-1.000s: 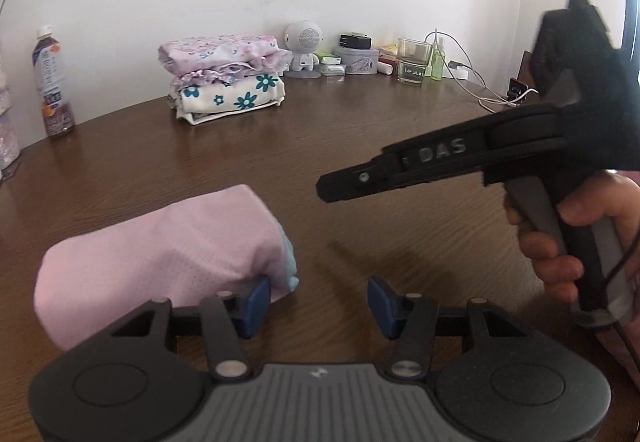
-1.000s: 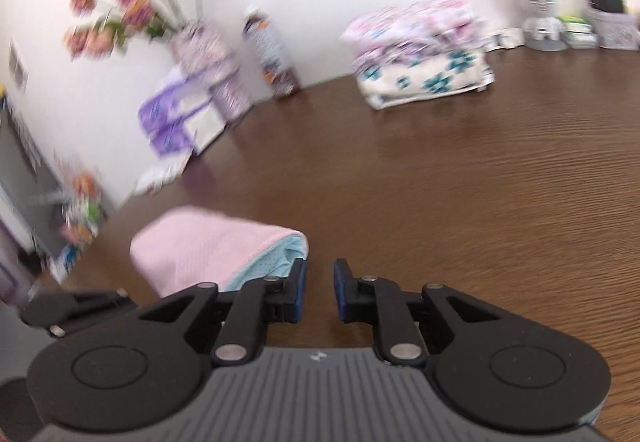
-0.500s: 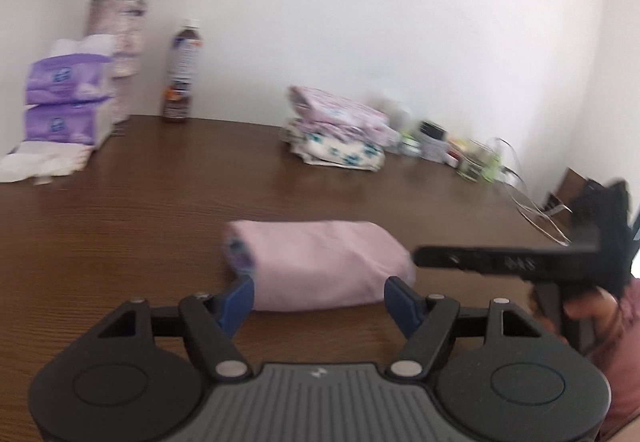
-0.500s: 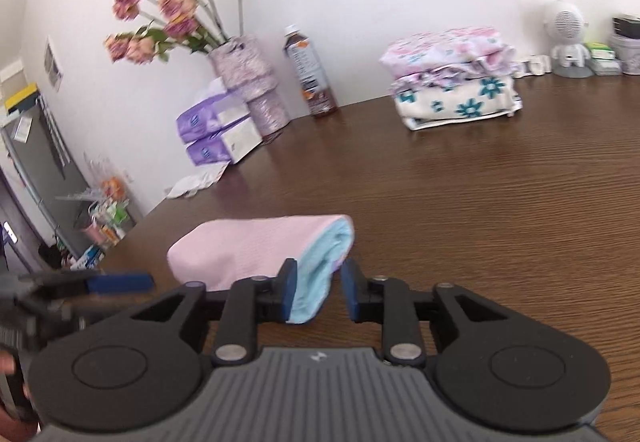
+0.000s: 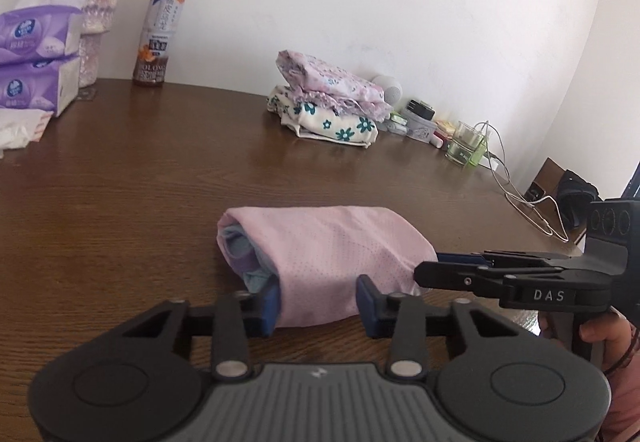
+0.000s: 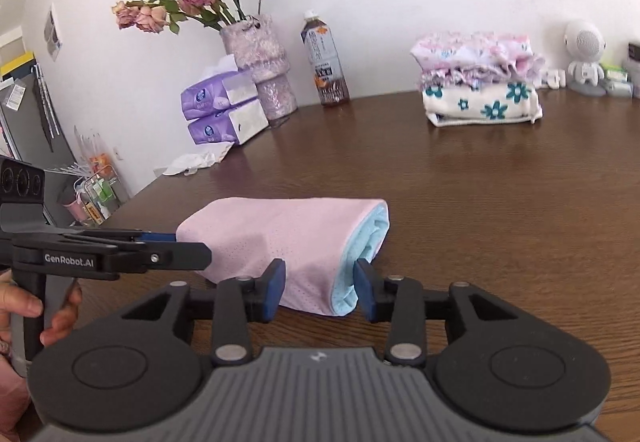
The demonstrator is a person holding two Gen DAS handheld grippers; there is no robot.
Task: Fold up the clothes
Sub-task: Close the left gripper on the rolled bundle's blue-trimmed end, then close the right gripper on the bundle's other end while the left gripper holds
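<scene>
A pink folded garment [image 5: 328, 262] with a light blue lining lies as a soft roll on the dark brown wooden bench [image 5: 120, 182], near its front edge. One open end of the roll shows blue and lilac layers in the left wrist view; the other end shows a blue rim in the right wrist view [image 6: 288, 242].

The left hand-held gripper [image 5: 318, 302] sits at the near side of the roll with its blue pads either side of the cloth's front bulge. Its jaws are closing; the left pad touches the fabric, the right pad stands just clear, so nothing is clamped. The right hand-held gripper [image 6: 320, 290] straddles the blue-rimmed end of the roll. Its jaws are opening, the cloth between them, and both pads appear just off the fabric.

Each camera also sees the other tool from the side, reaching to an end of the roll, with a person's fingers [image 6: 24, 306] around its handle.

Well back on the bench, against the white wall, rests a stack of folded floral clothes [image 6: 480, 82]. Further along stand a tea bottle [image 6: 324, 62], a vase of dried roses [image 6: 260, 66] and purple tissue packs [image 6: 224, 110].
</scene>
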